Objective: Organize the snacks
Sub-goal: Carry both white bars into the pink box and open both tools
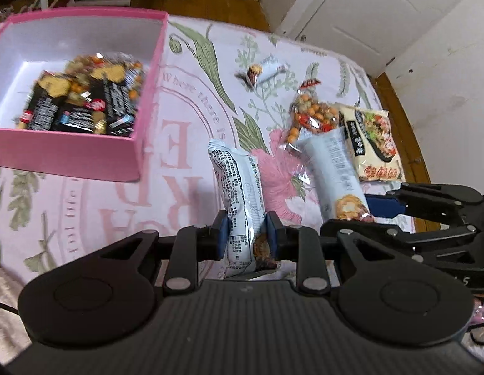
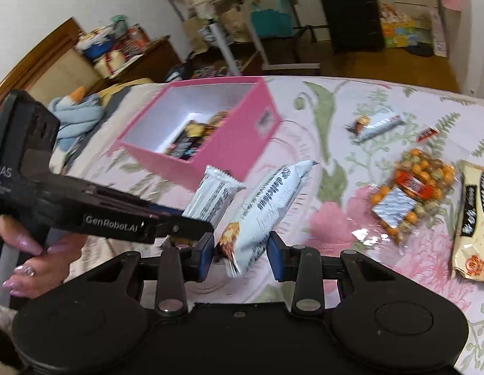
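- My left gripper (image 1: 245,238) is nearest the lens, its blue pads pressed tight on the lower end of a pale blue snack bar (image 1: 242,200) that stands up between them.
- My right gripper (image 2: 242,257) is clamped on a second pale blue snack bar (image 2: 267,209), gripped near its bottom end and tilted up to the right; the wrapper reads "delicious".
- The two held bars sit just beside each other above the bedspread, and my left hand (image 2: 38,259) shows wrapped around its handle.
- The pink box (image 1: 85,153) lies open to the left of the bars, dark snack packets (image 1: 82,103) piled in its near corner.
- Loose on the floral bedspread (image 1: 185,100) to the right: a clear bag of orange and green coated nuts (image 2: 410,193), a cream noodle packet (image 1: 375,143) touching it, and a small white candy wrapper (image 1: 267,70) farther back.
- A black suitcase (image 2: 351,9) stands on the floor beyond the bed.
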`<control>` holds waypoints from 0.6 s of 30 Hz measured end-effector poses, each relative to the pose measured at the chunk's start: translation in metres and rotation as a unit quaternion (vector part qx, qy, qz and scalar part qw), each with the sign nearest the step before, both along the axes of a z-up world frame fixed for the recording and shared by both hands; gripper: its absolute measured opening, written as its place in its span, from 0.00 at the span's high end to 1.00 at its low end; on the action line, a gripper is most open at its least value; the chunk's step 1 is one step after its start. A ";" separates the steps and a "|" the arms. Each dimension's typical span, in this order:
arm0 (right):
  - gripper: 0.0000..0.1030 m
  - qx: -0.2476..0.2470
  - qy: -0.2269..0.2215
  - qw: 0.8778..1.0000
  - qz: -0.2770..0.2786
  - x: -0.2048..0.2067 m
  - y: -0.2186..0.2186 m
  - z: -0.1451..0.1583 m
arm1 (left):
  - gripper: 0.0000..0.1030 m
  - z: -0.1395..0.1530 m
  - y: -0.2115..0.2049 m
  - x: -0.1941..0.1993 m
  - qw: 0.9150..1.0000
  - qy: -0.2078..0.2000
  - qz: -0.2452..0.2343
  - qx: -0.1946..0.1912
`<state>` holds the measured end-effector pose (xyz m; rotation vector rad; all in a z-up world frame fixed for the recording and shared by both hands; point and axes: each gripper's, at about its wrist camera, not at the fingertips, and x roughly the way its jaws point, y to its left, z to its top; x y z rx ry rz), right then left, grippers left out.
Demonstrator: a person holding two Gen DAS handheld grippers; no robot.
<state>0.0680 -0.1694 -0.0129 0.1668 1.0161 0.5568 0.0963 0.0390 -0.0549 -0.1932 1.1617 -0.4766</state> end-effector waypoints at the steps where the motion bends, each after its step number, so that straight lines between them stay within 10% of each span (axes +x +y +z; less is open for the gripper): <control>1: 0.61 -0.001 -0.006 1.000 0.008 -0.001 0.006 0.005 | 0.76 0.006 0.006 -0.001 1.000 -0.005 0.004 -0.001; 18: 0.62 0.002 -0.104 0.989 0.101 0.080 0.121 0.004 | 0.76 0.023 0.111 0.050 0.990 -0.075 0.115 0.025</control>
